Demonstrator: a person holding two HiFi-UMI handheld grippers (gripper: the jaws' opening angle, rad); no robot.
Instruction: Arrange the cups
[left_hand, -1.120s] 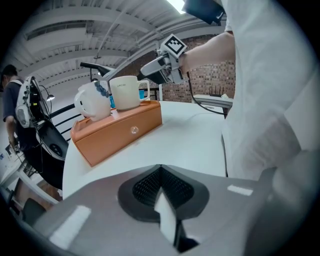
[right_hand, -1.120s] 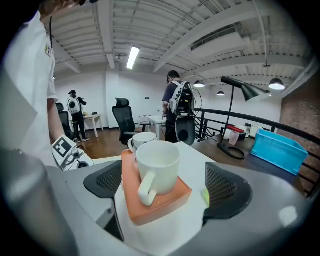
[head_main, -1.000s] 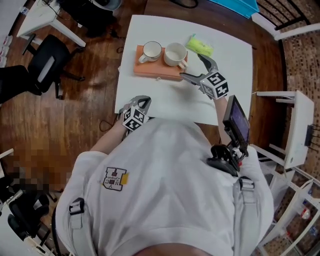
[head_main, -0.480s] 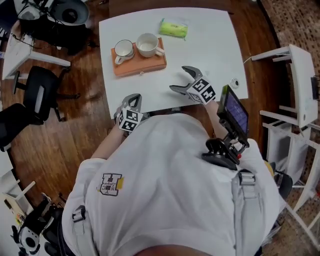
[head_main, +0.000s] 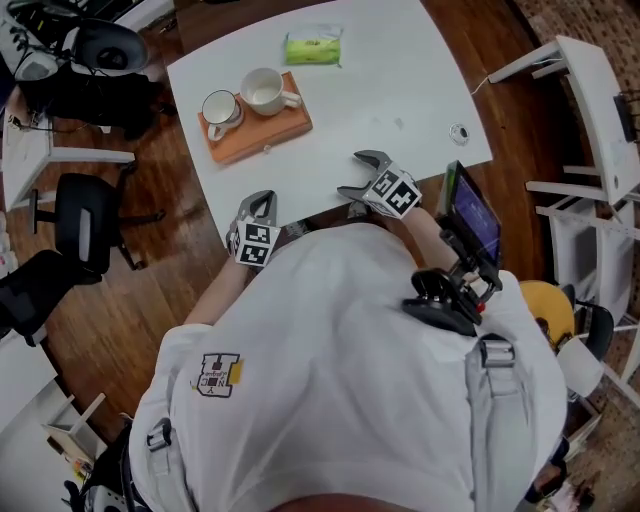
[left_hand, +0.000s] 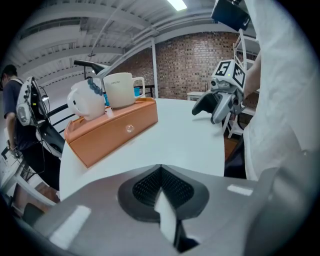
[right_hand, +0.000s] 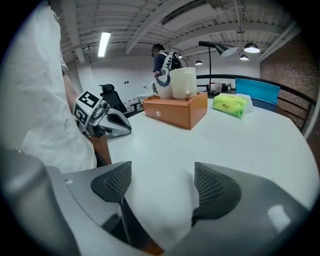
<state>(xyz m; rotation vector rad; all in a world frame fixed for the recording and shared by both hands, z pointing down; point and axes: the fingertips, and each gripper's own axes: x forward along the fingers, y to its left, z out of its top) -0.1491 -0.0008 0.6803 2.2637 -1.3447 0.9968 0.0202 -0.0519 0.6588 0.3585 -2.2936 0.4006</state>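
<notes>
Looking down, a white table (head_main: 400, 80) is sitting on a wooden floor (head_main: 150, 300), with a black office chair (head_main: 85, 215) standing off to its left and a brick wall (left_hand: 195, 60) showing in the left gripper view. The person's white shirt (head_main: 330, 380) is covering the table's near edge. An orange box (head_main: 262, 132) is lying towards the far left corner, and both cups (head_main: 265, 90) are standing upright on it, side by side. The left gripper (head_main: 262, 200) is hanging at the near edge, jaws pressed together on nothing. The right gripper (head_main: 352, 174) is hanging nearby, jaws partway apart and just been closing, with only bare tabletop between them. A green packet (head_main: 313, 47) is lying beyond the box. A tiny round thing (head_main: 459, 132) is sitting near the right edge, too small to tell what it is.
</notes>
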